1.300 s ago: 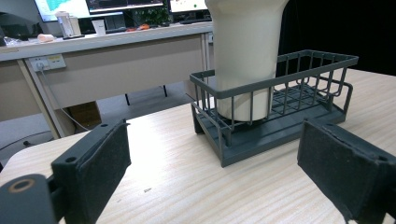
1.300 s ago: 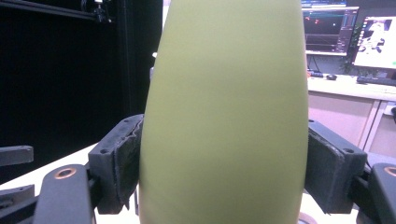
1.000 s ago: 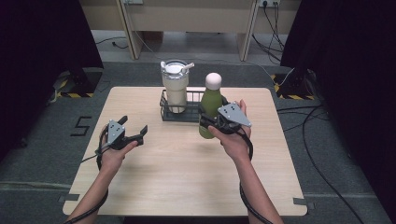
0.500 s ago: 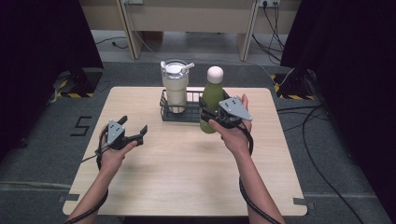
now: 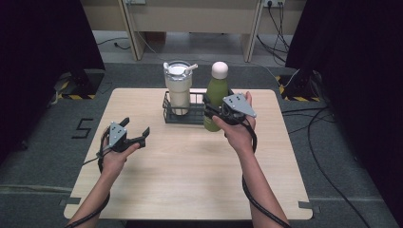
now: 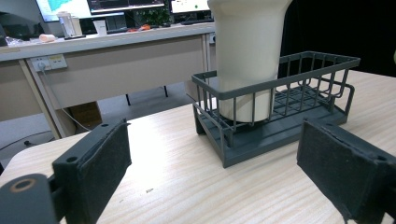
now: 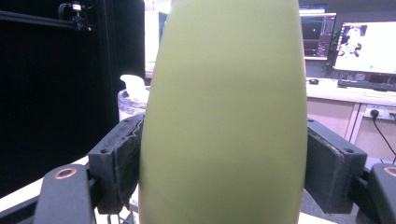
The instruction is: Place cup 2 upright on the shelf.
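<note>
Right gripper pinches the green bottle beside the wire basket; left gripper is spread, holding nothing.

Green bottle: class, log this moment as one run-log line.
right claw: shut on green bottle | left claw: open, idle | basket: holds tumbler

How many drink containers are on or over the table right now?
2: the cream tumbler stands in the left part of the wire basket; the green bottle is clamped in the right gripper at the basket's right end.
</note>
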Tool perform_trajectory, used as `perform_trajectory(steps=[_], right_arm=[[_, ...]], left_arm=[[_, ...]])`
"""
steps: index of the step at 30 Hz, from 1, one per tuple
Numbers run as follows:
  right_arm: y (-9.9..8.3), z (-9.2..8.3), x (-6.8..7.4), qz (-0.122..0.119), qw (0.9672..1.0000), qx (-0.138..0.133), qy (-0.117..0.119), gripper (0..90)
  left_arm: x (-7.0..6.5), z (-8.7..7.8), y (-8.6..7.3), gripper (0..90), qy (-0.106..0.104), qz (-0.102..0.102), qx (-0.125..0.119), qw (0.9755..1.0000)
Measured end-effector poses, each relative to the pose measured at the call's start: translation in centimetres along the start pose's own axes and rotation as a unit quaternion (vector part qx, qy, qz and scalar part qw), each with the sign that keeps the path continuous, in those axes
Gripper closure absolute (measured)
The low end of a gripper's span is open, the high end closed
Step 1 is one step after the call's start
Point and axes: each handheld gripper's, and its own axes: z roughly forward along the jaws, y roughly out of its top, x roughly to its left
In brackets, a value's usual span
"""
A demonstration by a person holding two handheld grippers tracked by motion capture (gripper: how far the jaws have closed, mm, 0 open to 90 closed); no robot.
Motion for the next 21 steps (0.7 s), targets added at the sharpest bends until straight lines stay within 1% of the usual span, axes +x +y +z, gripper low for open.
perform_trajectory(steps=[7, 9, 12, 16, 21], right_arm=[[0.5, 0.9, -0.2, 0.000, 1.0000, 0.000, -0.005, 23.2], [0.6, 1.1, -0.3, 0.004, 0.9999, 0.000, -0.009, 23.2], [0.9, 1.3, -0.5, 0.004, 0.9999, -0.001, -0.012, 23.2], [1.4, 2.0, -1.0, 0.001, 0.9998, -0.004, -0.021, 23.2], [1.7, 2.6, -1.2, 0.007, 0.9996, -0.007, -0.025, 23.2]], left_arm=[[0.0, 0.0, 0.1, 9.0, -0.001, 0.000, -0.002, 1.0000], [0.1, 0.0, 0.2, 9.0, -0.001, 0.001, -0.003, 1.0000], [0.1, -0.1, 0.3, 9.0, 0.000, -0.002, -0.005, 1.0000], [0.3, -0.2, 0.2, 9.1, 0.001, -0.004, -0.004, 1.0000], [0.3, -0.1, 0.1, 9.1, 0.000, -0.004, -0.003, 1.0000]])
